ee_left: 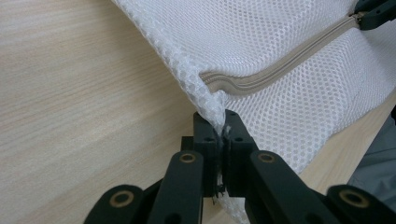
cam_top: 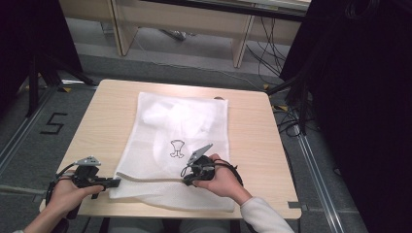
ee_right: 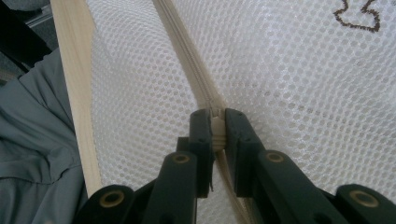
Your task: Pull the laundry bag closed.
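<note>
The white mesh laundry bag (cam_top: 180,145) with a beige zipper (cam_top: 150,178) is laid flat on the light wooden table (cam_top: 252,145), its near edge close to the person's side and a small brown printed emblem (cam_top: 177,148) on its upper face. The left gripper (ee_left: 223,140) is clamped shut on the bag's mesh corner just beside the zipper end; the right gripper (ee_right: 216,125) is closed on the zipper slider (ee_right: 216,122), partway along the track. Handling is judged as follows: the bag is light, limp and open-weave, so no shape will be held and it will bunch or drag across the table unless anchored. Mesh can snag or stretch under a hard pinch, so the seamed corner is the better hold point. The slider is small and smooth and could slip from the jaws; pull is best kept in line with the track while counter-tension is held at the corner.
</note>
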Tool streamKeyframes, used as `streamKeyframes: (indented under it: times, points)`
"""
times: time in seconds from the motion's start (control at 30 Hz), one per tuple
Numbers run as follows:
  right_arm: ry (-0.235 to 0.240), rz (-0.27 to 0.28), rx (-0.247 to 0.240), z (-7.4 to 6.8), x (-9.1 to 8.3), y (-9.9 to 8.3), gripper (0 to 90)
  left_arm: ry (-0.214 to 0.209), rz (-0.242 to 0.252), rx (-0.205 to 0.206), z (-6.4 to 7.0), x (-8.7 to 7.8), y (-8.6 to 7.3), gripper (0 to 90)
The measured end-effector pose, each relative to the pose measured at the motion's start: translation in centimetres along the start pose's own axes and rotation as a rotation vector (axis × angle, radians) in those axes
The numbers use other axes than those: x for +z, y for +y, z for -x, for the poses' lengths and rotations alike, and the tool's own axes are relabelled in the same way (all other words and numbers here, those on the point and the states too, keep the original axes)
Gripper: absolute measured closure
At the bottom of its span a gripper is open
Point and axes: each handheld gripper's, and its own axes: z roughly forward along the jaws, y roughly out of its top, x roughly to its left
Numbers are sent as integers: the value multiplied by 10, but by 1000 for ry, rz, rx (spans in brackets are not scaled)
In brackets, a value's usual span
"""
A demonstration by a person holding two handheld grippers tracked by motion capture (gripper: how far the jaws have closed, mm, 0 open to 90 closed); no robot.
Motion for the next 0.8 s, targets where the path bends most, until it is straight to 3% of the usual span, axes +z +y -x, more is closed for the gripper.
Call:
streamKeyframes:
  times: [0.2, 0.23, 0.37, 0.47, 0.5, 0.63, 0.7, 0.8]
  points:
    - [-5, 10, -17, 2, -2, -2, 827, 2, 4, 0, 0, 0, 0, 858]
    - [0, 10, -22, 2, -2, -2, 827, 3, -14, 4, 0, -1, 0, 858]
    - [1, 6, 5, 1, -4, -5, 826, 2, 3, 2, 0, 0, 0, 858]
    - [3, 16, -9, 3, -3, -6, 827, 3, 2, 2, 0, 0, 0, 858]
    - [2, 8, 9, 2, -5, -7, 826, 3, 2, 3, 0, 0, 0, 858]
    - [-4, 13, 17, 3, -6, -8, 826, 4, 2, 3, 0, 0, 0, 858]
    - [3, 18, -2, 4, -6, -9, 826, 1, 2, 0, 0, 1, 0, 858]
    - [-4, 9, 15, 3, -8, -10, 826, 2, 1, 1, 0, 0, 0, 858]
